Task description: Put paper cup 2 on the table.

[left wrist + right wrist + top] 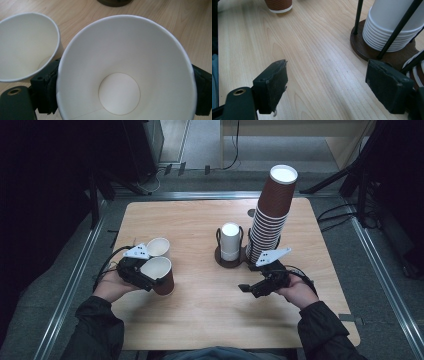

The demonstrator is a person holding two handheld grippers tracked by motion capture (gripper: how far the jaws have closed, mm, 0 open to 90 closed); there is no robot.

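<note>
A brown paper cup (161, 275) with a white inside stands on the wooden table (200, 320) at the left. My left gripper (151, 279) is shut on it, and its black pads (48, 87) press the cup's (125, 62) two sides just below the rim. A second cup (158, 246) of the same kind stands just behind it, close to the held cup (25, 45). At the right, my right gripper (246, 288) is open and points left over bare wood. Nothing lies between its jaws (327, 92).
A dark wire holder (231, 262) at the table's middle carries a stack of white cups (230, 241). Beside it rises a tall leaning stack of brown cups (272, 215). The white stack (387, 27) stands close ahead of my right gripper. Bare wood lies between the two hands.
</note>
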